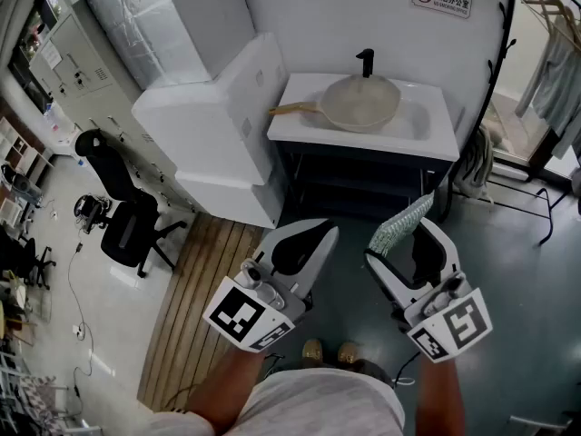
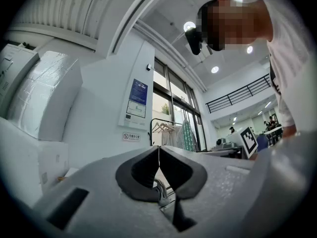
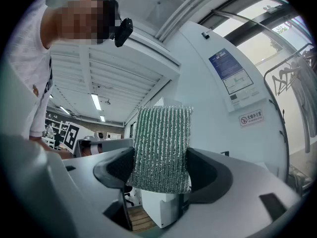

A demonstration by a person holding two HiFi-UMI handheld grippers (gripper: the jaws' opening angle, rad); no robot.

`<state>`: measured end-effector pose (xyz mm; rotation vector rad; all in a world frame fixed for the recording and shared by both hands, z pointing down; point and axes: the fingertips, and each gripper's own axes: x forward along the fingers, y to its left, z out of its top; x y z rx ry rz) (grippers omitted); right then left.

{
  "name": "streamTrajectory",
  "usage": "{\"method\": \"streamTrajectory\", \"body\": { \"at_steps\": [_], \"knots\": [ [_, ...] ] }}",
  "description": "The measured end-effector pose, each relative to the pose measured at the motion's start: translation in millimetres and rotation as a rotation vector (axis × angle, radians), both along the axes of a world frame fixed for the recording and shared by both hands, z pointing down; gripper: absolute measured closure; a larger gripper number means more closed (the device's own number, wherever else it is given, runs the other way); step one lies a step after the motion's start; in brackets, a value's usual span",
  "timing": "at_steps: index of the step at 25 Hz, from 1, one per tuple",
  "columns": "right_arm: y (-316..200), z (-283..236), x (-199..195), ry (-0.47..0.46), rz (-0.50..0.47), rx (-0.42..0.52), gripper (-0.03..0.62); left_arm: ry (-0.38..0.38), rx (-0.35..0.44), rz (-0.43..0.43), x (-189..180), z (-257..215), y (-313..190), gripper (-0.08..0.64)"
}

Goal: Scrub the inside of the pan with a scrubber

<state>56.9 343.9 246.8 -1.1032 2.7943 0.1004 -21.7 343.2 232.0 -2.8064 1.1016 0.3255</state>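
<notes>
A beige pan (image 1: 361,104) with a wooden handle (image 1: 292,109) rests in the white sink (image 1: 434,133) against the far wall. Both grippers hang low near my body, well short of the sink. My left gripper (image 1: 313,239) is shut with nothing between its jaws (image 2: 158,152). My right gripper (image 1: 406,241) is shut on a green, silvery-ribbed scrubber (image 1: 399,225), which stands upright between the dark pads (image 3: 161,152) and sticks out past the fingertips.
A black faucet (image 1: 365,62) rises behind the pan. White wrapped blocks (image 1: 218,125) stand left of the sink cabinet (image 1: 363,184). A black office chair (image 1: 127,216) is further left. A wooden slat mat (image 1: 204,289) lies on the floor. A clothes rack (image 1: 545,25) stands right.
</notes>
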Motion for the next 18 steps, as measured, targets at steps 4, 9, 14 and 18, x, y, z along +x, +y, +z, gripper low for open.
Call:
{"method": "streamTrajectory", "body": {
  "at_steps": [4,9,14,18],
  "knots": [
    [-1.6,0.8,4.2,-0.002,0.002,0.0,0.253,0.001,0.004,-0.002,3.6,0.6,-0.5,0.543],
    [-3.0,1.7,4.7,-0.019,-0.012,-0.009,0.253,0.001,0.003,-0.01,3.0,2.4,-1.3,0.543],
    [-4.9,1.9,7.4,-0.021,-0.023,-0.016,0.253,0.001,0.001,-0.017,6.0,2.8,-2.9,0.543],
    [-8.0,-0.8,12.7,-0.028,-0.038,-0.02,0.253,0.002,0.0,-0.025,10.9,1.8,-6.3,0.543]
  ]
}}
